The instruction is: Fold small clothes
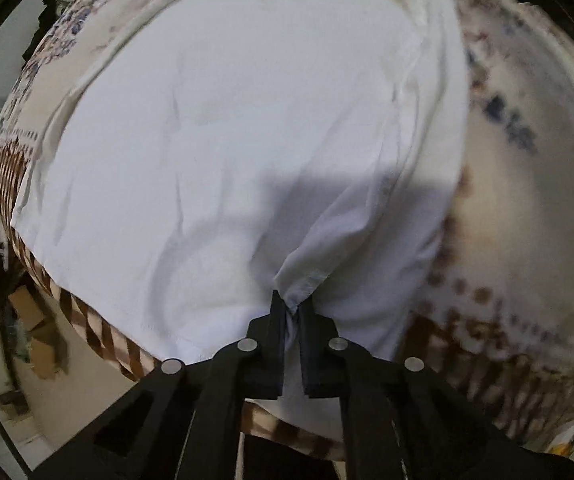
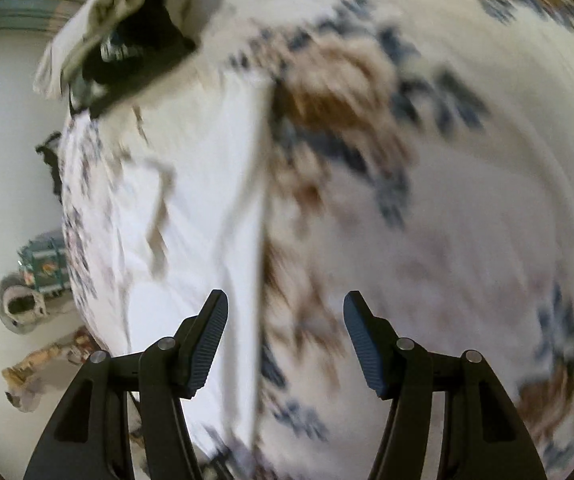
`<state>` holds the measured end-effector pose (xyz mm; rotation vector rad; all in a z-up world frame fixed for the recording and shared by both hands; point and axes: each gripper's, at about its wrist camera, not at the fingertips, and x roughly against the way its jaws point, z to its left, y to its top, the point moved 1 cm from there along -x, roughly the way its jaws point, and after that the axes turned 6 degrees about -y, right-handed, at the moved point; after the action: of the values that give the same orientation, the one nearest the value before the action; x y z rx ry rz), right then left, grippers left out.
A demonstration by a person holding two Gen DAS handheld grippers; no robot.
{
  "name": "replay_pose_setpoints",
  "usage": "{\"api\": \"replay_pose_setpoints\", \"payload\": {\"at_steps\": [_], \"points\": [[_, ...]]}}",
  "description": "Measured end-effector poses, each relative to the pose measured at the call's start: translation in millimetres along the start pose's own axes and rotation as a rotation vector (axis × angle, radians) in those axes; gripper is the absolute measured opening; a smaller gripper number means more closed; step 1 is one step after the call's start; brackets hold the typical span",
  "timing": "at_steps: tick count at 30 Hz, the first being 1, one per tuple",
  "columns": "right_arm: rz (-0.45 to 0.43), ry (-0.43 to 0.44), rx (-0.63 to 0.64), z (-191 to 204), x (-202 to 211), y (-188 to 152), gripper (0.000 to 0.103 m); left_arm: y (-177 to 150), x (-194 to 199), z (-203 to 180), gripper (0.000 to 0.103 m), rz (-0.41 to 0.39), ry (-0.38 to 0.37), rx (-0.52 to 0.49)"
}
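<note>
A white garment lies spread on a patterned cloth-covered surface. My left gripper is shut on a bunched corner of the white garment at its near edge, and a fold runs up from the pinch. In the right wrist view, my right gripper is open and empty above the patterned cloth, beside the straight right edge of the white garment. The view is blurred by motion.
A heap of pale and black clothes lies at the far end of the surface. The surface's left edge drops to a floor with boxes and clutter.
</note>
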<state>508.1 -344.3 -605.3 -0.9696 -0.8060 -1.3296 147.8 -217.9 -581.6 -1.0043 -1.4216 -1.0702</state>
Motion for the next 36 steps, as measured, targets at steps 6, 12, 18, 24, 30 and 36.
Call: {"api": "replay_pose_setpoints", "payload": {"at_steps": [6,12,18,24,30,36], "points": [[-0.002,0.004,-0.074,15.6,-37.6,74.4,0.062,-4.6,48.8,15.5,0.003,-0.061,-0.062,0.046],[0.064,0.076,-0.180,18.5,-83.2,103.2,0.046,5.9,88.0,14.9,0.003,-0.111,-0.099,0.065],[-0.012,0.018,-0.106,64.3,-68.0,98.2,0.004,17.4,110.9,54.4,0.003,-0.154,-0.147,0.134],[-0.050,-0.078,-0.009,149.4,-40.2,100.3,0.004,35.3,123.4,133.7,0.003,-0.185,-0.184,0.248],[-0.078,-0.168,0.014,247.0,-63.3,110.7,0.004,63.2,110.7,222.3,0.003,-0.187,-0.204,0.340],[-0.070,-0.309,0.030,318.0,-131.4,122.6,0.004,79.8,71.5,285.0,0.003,-0.139,-0.228,0.402]]}}
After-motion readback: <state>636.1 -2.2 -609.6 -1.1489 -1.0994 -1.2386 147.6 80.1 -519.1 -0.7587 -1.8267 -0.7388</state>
